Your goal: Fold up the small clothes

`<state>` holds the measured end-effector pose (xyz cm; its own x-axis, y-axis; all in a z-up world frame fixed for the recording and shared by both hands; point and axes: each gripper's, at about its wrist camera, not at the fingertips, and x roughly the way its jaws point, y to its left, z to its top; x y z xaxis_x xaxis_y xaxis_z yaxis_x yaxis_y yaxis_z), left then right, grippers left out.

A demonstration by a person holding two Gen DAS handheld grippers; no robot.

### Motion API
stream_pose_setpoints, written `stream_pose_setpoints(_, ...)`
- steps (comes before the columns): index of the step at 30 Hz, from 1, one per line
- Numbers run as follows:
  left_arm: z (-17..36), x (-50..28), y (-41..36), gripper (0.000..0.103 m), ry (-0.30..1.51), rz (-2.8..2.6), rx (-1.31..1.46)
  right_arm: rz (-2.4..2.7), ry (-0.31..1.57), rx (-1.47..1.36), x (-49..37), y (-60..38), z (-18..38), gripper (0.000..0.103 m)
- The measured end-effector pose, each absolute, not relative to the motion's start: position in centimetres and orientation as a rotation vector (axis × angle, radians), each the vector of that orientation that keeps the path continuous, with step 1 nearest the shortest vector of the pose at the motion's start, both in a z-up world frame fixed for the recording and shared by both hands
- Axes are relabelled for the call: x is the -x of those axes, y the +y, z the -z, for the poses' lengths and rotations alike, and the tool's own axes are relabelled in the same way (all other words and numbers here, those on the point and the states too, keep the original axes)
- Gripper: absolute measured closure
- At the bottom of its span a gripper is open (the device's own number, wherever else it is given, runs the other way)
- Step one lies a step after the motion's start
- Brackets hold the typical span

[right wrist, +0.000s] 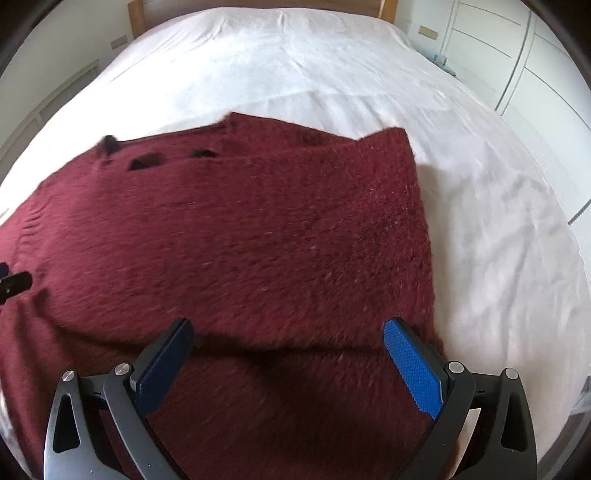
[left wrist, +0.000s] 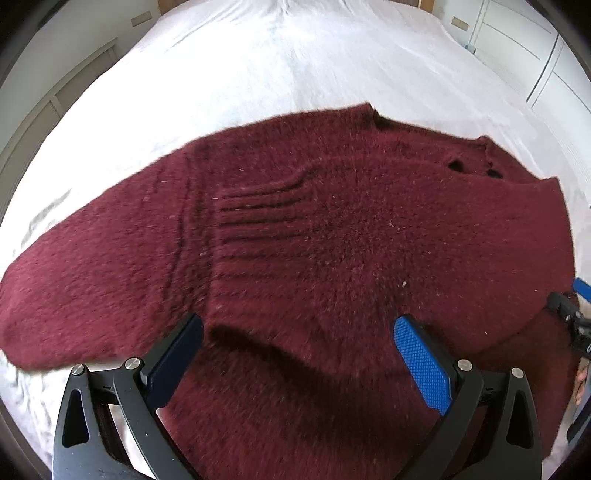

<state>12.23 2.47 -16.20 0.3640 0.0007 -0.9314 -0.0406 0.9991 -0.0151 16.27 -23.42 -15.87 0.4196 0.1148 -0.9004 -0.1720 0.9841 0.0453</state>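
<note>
The sweater (left wrist: 332, 229) is lying on the bed (left wrist: 258, 66). Its sleeve (left wrist: 74, 288) is extending left of the sweater's body; the wardrobe (right wrist: 517, 66) is standing right of the bed, the headboard (right wrist: 388, 7) behind it.

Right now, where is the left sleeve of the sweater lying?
In the left wrist view, the sleeve stretches out to the left of the open left gripper, flat on the white bed sheet.

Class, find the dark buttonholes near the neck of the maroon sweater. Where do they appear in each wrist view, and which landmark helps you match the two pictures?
Left wrist view: the buttonholes sit upper right, near the sweater's far edge.
Right wrist view: the buttonholes sit upper left.
Shared landmark: the maroon sweater on the white bedsheet.
</note>
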Motion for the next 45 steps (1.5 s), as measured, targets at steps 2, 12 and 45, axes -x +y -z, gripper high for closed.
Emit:
stream_pose_setpoints(2,15.1,-11.2,3.4,0.001,1.192,-0.03,0.062,-0.191,1.121,0.08,-15.1,-22.7,15.0,0.0)
stream_pose_setpoints(12,10.1,-6.0,8.5,0.001,1.184,-0.136,0.124,-0.187,1.121,0.089,-9.9,-22.3,11.6,0.0)
stream_pose_setpoints(45,12.3,2.6,37.2,0.002,1.02,-0.682,0.854,-0.104,1.158,0.109,-7.1,-25.1,10.1,0.0)
